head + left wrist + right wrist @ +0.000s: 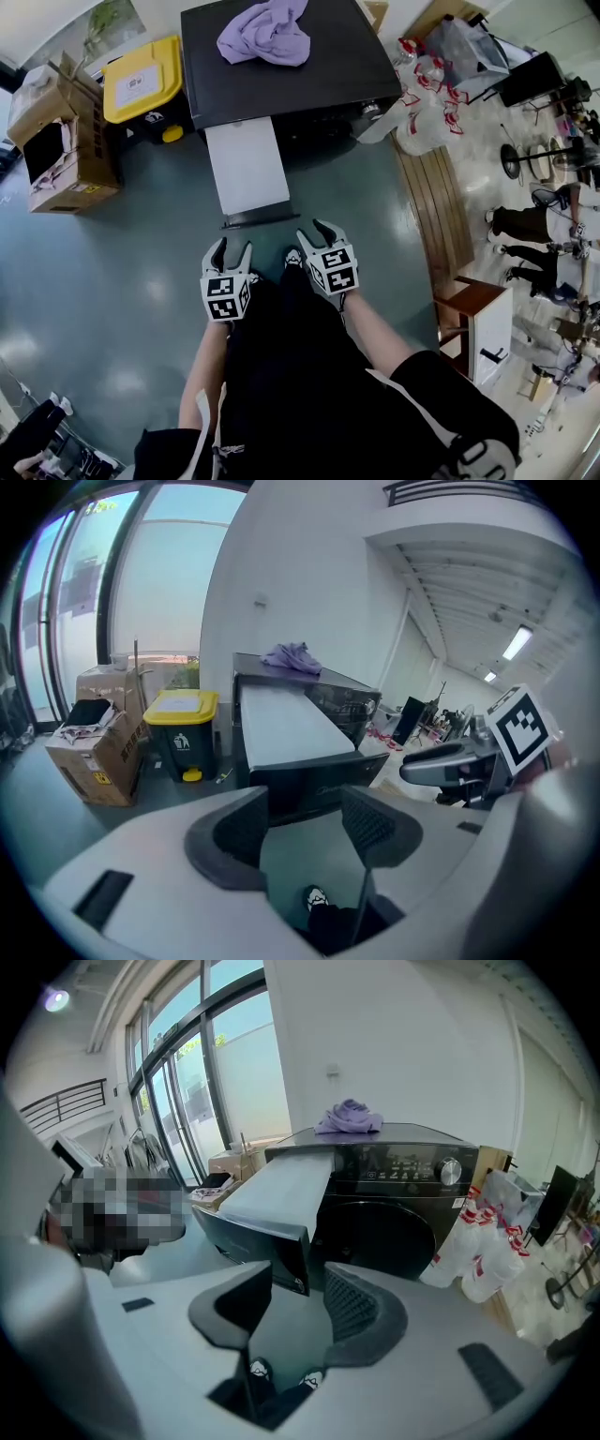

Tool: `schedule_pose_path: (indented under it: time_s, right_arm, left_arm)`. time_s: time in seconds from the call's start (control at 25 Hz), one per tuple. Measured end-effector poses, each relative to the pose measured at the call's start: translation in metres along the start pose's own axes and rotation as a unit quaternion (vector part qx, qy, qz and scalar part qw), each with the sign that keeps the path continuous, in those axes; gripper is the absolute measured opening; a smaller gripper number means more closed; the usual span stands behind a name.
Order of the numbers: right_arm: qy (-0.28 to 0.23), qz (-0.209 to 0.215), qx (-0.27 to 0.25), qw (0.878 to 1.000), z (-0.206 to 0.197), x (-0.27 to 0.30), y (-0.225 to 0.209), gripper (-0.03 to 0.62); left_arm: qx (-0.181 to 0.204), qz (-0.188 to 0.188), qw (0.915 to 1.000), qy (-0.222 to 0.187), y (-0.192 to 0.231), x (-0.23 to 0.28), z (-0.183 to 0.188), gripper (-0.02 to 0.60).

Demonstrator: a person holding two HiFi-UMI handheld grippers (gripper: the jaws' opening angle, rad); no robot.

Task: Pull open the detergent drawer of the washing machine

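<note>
The detergent drawer (248, 167) stands pulled far out of the black washing machine (347, 66), its pale top facing up and its dark front panel pointing at the person. It comes out of the machine's upper front, on the left side as the head view sees it. Just short of that panel, and clear of it, hovers the left gripper (232, 251): fingers released, jaws spread, with only floor (141, 281) and a shoe (316, 898) showing between them. The right gripper (317, 236) sits beside it, just off the panel's right corner, and it's released too, jaws apart with nothing gripped, shoes visible below the gap. On top of the machine lies a crumpled purple cloth (267, 33). Left of the machine there's a yellow-lidded bin (141, 80), then cardboard boxes (61, 131) further left. Over on the right, white plastic bags (427, 103) are bunched against the machine's side.
</note>
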State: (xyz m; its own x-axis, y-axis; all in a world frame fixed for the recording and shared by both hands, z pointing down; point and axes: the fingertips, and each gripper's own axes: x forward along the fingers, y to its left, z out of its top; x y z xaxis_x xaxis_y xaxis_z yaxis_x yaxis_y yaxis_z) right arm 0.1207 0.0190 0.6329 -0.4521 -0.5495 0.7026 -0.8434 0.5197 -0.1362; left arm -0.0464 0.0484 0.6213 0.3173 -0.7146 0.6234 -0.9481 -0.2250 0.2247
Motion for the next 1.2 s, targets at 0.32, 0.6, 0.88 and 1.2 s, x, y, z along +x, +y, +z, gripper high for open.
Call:
schedule_pose_path:
  time_s: [0.32, 0.6, 0.88, 1.2]
  right_arm:
    - [-0.008, 0.004, -0.007, 1.000, 0.017, -0.019, 0.003, 0.175]
    - [-0.026, 0.024, -0.025, 0.999, 0.053, -0.015, 0.018, 0.156]
    - [-0.037, 0.047, -0.019, 0.998, 0.091, -0.003, 0.033, 0.009]
    - [-0.056, 0.074, -0.040, 0.995, 0.137, -0.003, 0.050, 0.008]
  left_arm:
    - [-0.001, -0.007, 0.9999, -0.010, -0.001, -0.015, 0.019, 0.250]
    - [-0.039, -0.005, 0.9988, -0.030, -0.004, -0.010, 0.048, 0.243]
    - [-0.020, -0.019, 0.9970, -0.073, -0.011, -0.005, 0.097, 0.049]
    - [-0.022, -0.009, 0.9958, -0.088, -0.008, -0.007, 0.140, 0.021]
